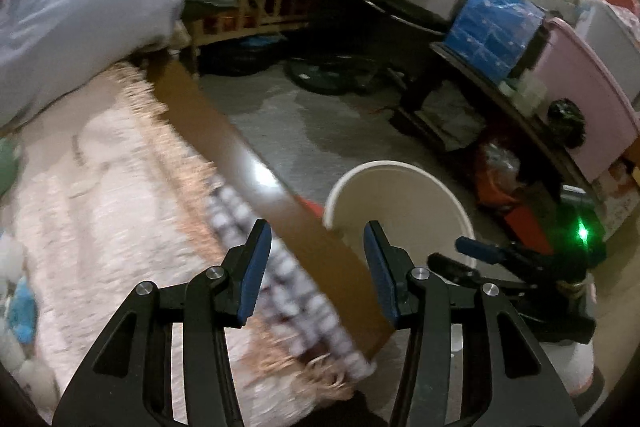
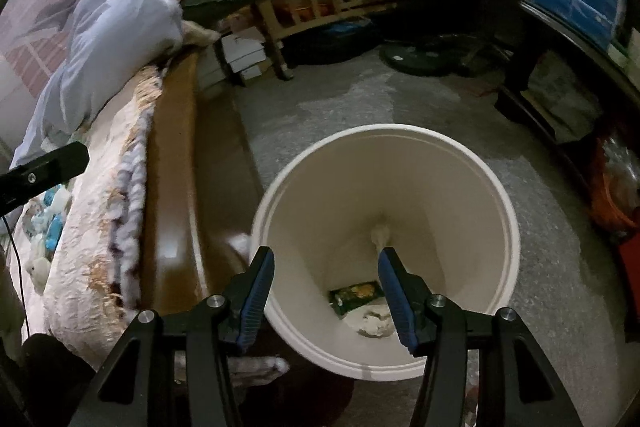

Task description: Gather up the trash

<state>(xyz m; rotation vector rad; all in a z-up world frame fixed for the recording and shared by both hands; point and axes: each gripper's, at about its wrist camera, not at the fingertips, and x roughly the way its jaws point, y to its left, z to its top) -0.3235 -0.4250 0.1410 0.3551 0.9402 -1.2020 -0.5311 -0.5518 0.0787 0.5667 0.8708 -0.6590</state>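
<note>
Crumpled white tissue wad (image 2: pixel 374 323) and green foil snack wrapper (image 2: pixel 355 297) at 6 o'clock in round white plastic bin (image 2: pixel 480 187): light, soft, crushable; pinch mid-bulge. Right gripper (image 2: pixel 326 301) and left gripper (image 1: pixel 316 277) part-open, empty.

Left tool (image 1: pixel 316 273) angled down, right tool (image 2: pixel 326 293) likewise (both parted, empty)

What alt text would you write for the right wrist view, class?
The open, empty right gripper hangs over a white bin on the floor, which holds a green wrapper and crumpled tissue. A blanket-covered bed runs along the left.
</note>
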